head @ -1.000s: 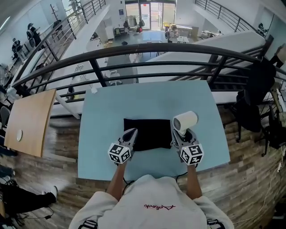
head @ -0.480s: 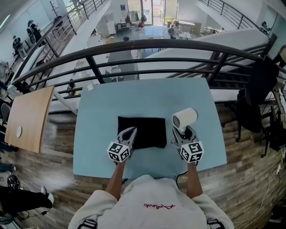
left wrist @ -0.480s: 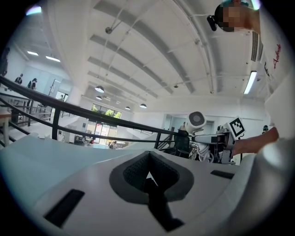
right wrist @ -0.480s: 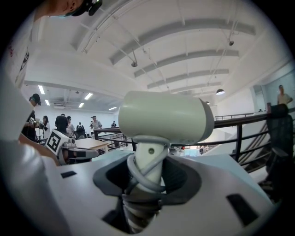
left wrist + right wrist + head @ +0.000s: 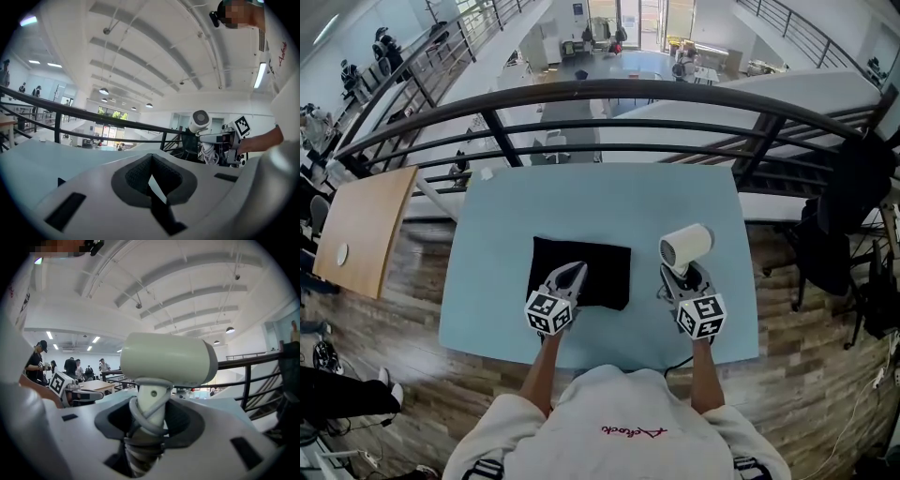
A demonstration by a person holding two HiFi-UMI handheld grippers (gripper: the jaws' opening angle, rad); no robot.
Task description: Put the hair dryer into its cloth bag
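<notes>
The black cloth bag (image 5: 591, 262) lies flat on the pale blue table (image 5: 591, 202). My left gripper (image 5: 569, 275) hovers over the bag's near edge, near its middle. In the left gripper view the left gripper (image 5: 151, 176) is shut, and I cannot tell whether cloth is pinched between the pads. My right gripper (image 5: 682, 277) is to the right of the bag, shut on the handle of the white hair dryer (image 5: 686, 247). The hair dryer (image 5: 168, 359) stands upright with its barrel above the jaws and its grey cord wound around the handle. The hair dryer (image 5: 200, 121) also shows in the left gripper view.
A dark metal railing (image 5: 609, 94) runs along the table's far side, with a drop to a lower floor beyond it. A wooden table (image 5: 361, 239) stands to the left. Dark clothing (image 5: 853, 187) hangs at the right. The table's near edge (image 5: 600, 361) is by the person's body.
In the head view the table and bag have slid left while both grippers kept their places in the frame. The left gripper now sits over the bag's near middle instead of its left corner.
</notes>
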